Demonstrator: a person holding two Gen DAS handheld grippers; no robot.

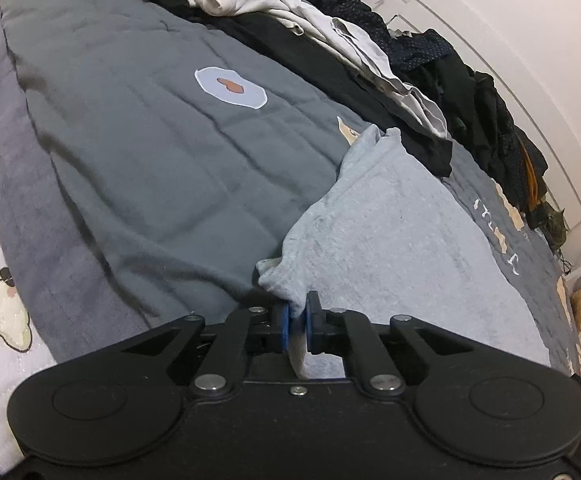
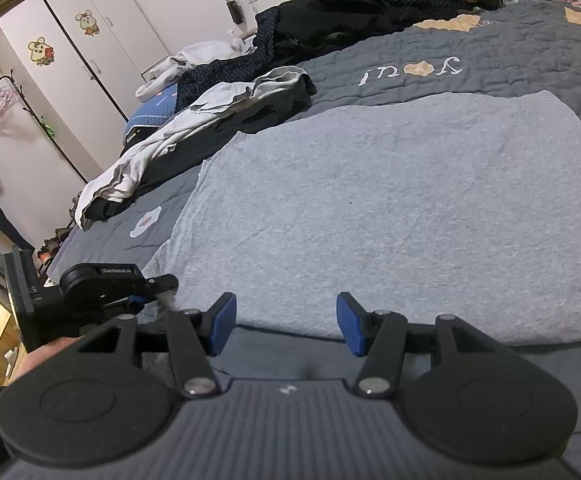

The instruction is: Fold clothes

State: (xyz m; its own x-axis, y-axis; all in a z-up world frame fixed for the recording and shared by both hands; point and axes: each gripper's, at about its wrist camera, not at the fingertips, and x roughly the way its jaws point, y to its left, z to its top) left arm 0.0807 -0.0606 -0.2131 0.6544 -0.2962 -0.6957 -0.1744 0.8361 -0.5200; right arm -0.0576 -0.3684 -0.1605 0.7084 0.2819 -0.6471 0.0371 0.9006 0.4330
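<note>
While the left gripper [image 1: 297, 322] pinches a bunched corner of the light grey T-shirt [image 1: 402, 232] between its blue pads, the right gripper [image 2: 286, 322] hangs with jaws apart and nothing between them, just short of the shirt's near hem.

Shirt location: spread mostly flat on the dark grey quilt [image 1: 130, 152] covering the bed, near edge facing the person. In the right wrist view the left gripper sits at the shirt's left near corner, fabric gathered up at the pads.

Step in hand, as judged: secure both near corners before the first fold.
- Right gripper should probably advance onto the hem at the opposite near corner and close on a single clean edge, not a wad.
- Left grip looks bunched; lifting evenly with both sides should keep the fold line straight.
- Keep the shirt clear of the pile of unfolded clothes [image 2: 218, 116] along the far side, which lies close to its far left corner.

Containers: none in use. White wardrobe [image 2: 70, 64] at the wall has doors shut; contents not visible.
</note>
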